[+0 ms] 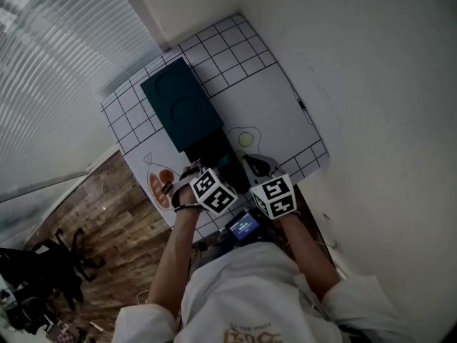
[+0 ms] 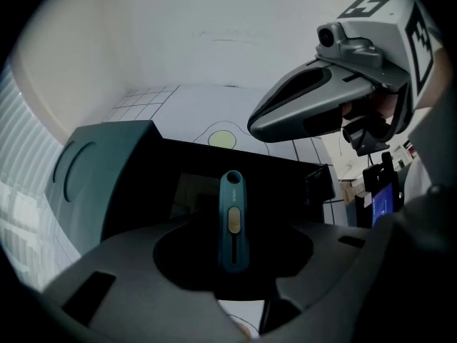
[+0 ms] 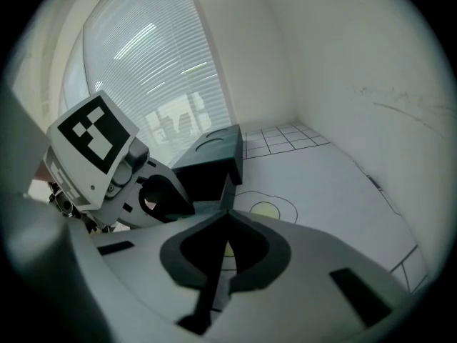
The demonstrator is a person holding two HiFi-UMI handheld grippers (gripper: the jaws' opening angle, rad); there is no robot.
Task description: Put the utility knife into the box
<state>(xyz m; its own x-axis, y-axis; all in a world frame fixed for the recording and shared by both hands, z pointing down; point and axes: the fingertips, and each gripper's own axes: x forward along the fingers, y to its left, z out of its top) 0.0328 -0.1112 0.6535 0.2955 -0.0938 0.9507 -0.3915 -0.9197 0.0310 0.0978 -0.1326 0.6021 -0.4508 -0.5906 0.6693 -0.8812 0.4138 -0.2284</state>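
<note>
Left gripper has its jaws apart around the utility knife over the open box; right gripper is closed

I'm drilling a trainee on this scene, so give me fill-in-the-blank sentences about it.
The left gripper's jaws stand ___ around the utility knife.
The right gripper's jaws are ___ on the black box's edge.
The box is ___, its lid off.
Missing: apart; shut; open.
</note>
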